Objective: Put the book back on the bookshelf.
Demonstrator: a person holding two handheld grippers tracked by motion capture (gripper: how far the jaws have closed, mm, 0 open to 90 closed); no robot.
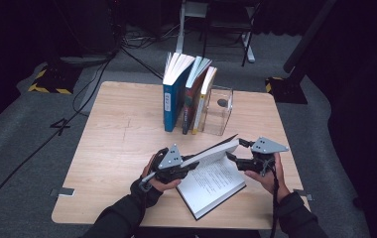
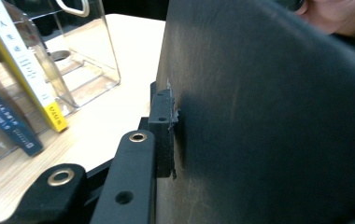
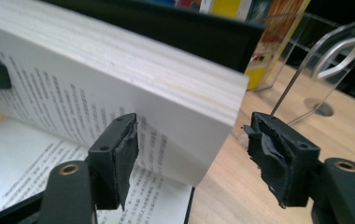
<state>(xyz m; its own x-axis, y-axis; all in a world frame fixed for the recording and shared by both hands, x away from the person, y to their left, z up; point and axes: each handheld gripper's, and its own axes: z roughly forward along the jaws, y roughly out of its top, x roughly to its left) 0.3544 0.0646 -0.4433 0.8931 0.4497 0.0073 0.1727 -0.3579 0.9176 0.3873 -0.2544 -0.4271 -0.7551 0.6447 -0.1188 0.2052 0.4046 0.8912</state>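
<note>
Open black-covered paperback book (image 1: 211,181) lies at near edge of pale wooden desk (image 1: 117,144), between both hands. Left tool (image 1: 186,166) clamped on raised dark cover (pad pressed flat against it in left gripper view), likely to hold book part-open. Right tool (image 3: 189,154) open, jaws straddling free corner of lifted page block, neither pad touching; probably poised to take or steady pages. Behind: three upright books (image 1: 186,94) leaning against clear acrylic bookend (image 1: 219,111), well apart from open book.
</note>
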